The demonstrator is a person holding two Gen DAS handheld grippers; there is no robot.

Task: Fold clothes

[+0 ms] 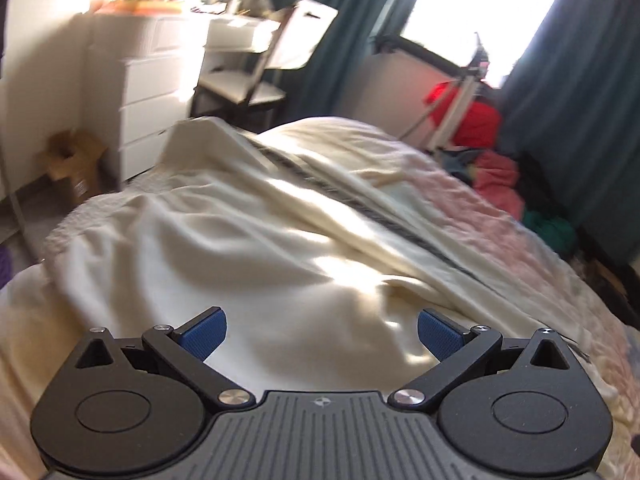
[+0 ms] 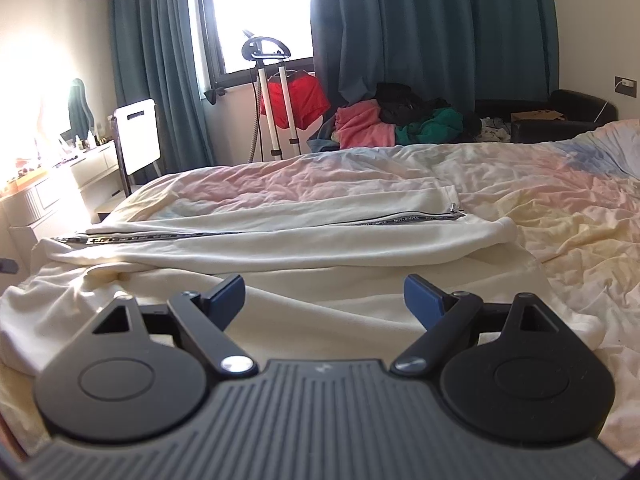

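Far left, white drawers (image 1: 150, 92) and a cardboard box (image 1: 74, 164) on the floor crowd the bed's (image 2: 560, 216) left edge; a white chair (image 1: 276, 60) stands just past them. Left claw (image 1: 322, 336): released, blue pads spread wide, nothing between them, low over the rumpled near part of the cream jacket (image 2: 280, 240). The jacket lies spread across the bed, its zipper (image 2: 400, 221) running left to right, one sleeve folded over along the zip, hem edge towards the left side of the mattress. Right claw (image 2: 324, 300): also released, empty, poised above the jacket's near edge. Right of the garment, bare pastel bedding, wrinkled, open room. Beyond the far edge: garment steamer (image 2: 272, 92) by the window, a clothes heap (image 2: 400, 120), teal curtains (image 2: 420, 28).
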